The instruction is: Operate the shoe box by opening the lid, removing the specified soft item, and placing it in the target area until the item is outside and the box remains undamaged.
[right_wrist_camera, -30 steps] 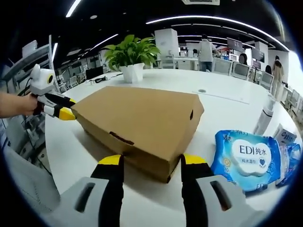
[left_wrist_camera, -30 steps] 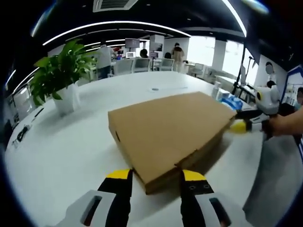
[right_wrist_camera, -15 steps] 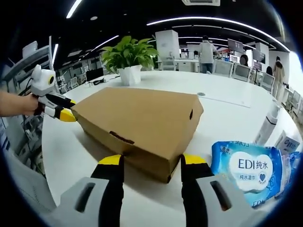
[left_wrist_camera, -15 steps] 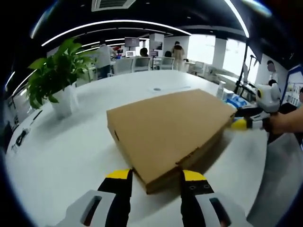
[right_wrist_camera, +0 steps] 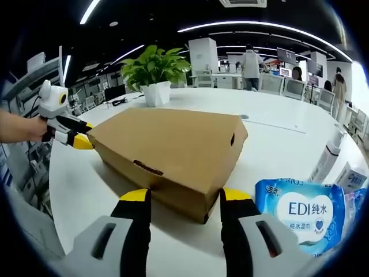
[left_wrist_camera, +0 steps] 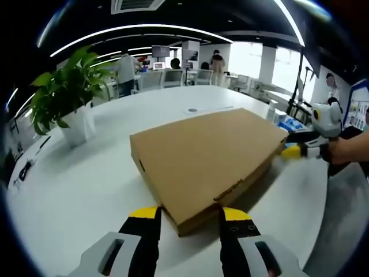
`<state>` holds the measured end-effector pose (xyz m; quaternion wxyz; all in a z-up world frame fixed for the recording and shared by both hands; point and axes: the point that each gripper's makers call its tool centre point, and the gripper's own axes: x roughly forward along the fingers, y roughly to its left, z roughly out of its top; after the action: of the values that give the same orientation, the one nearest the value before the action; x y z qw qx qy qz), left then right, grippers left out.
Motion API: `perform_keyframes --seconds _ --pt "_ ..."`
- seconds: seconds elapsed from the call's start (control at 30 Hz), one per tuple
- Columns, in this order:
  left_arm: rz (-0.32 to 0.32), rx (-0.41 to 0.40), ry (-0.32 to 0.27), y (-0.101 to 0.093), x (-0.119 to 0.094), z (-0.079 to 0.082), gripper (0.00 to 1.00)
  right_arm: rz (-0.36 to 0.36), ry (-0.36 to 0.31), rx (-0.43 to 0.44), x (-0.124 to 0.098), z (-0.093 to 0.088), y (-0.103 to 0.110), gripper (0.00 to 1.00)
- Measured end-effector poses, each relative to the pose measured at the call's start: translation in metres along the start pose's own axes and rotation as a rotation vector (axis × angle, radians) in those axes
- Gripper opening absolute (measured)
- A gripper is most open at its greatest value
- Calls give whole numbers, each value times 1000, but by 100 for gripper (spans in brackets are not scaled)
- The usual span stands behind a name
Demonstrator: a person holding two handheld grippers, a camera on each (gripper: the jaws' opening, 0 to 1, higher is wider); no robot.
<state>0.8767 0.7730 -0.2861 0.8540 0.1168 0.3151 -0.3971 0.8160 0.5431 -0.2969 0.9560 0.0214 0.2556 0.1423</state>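
Observation:
A closed brown cardboard shoe box [left_wrist_camera: 204,156] [right_wrist_camera: 170,144] lies on the white table [left_wrist_camera: 75,184]. In the left gripper view my left gripper [left_wrist_camera: 188,214] stands open, its yellow-tipped jaws either side of the box's near corner. The right gripper [left_wrist_camera: 295,151] comes in from the right, held by a hand, its tip at the box's far corner. In the right gripper view my right gripper [right_wrist_camera: 185,197] is open astride the opposite corner. The left gripper [right_wrist_camera: 78,140] reaches in from the left and touches the box's edge.
A potted green plant [left_wrist_camera: 66,95] [right_wrist_camera: 154,72] stands on the table beyond the box. A blue pack of wet wipes [right_wrist_camera: 300,210] lies to the right of my right gripper, with bottles [right_wrist_camera: 323,153] behind it. People and desks fill the office background.
Both views have shifted slightly; the wet wipes pack sits lower and more central in the right gripper view. The box and both grippers keep the same stance.

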Motion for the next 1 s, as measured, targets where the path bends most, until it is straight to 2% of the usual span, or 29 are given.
perform_keyframes --seconds 0.2,0.57,0.77,0.87,1.0 --pt "0 0 -1 2 4 3 41 1 -1 -3 2 1 -6 45" --pt "8 -11 8 3 3 -1 41 1 22 3 6 1 -6 47" --pt "15 -32 8 2 -5 -5 43 -6 39 24 -1 -5 -8 50" --pt "20 -44 2 4 -10 -8 44 -14 37 30 -10 -4 -8 52" --pt "21 -50 1 -3 -21 -9 46 -13 36 45 -23 -3 -7 55"
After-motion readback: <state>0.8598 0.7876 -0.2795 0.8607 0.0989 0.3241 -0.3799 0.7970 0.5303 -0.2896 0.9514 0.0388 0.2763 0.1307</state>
